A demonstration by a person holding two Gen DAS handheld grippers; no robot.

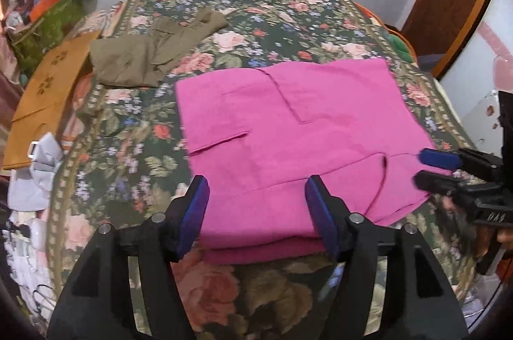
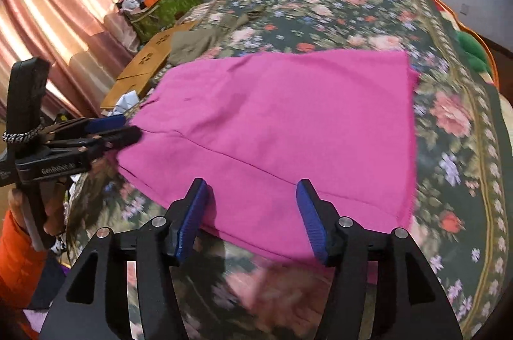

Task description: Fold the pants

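Pink pants [image 1: 288,141], folded into a flat stack, lying on a floral bedspread [image 1: 256,19] near its front edge. Left gripper [image 1: 256,199] poised over the near left part of the stack, blue-padded fingers [image 1: 198,211] spread wide, holding nothing. Right gripper [image 2: 251,205] likewise spread wide above the near edge of the pants [image 2: 272,122], holding nothing. Seen from the left wrist, the right gripper [image 1: 431,168] reaching in from the right, tips over the pants' right corner. Seen from the right wrist, the left gripper [image 2: 128,128] coming in from the left, tips at the pants' left edge; touching or just above, cannot tell. Olive garment [image 1: 150,51] crumpled on the bedspread, beyond and left of the pants, apart from them. Brown board [image 1: 45,90] off the bed's left side. Pink curtains [image 2: 48,29] at far left in the right wrist view, beside a cluttered green box [image 2: 160,10].
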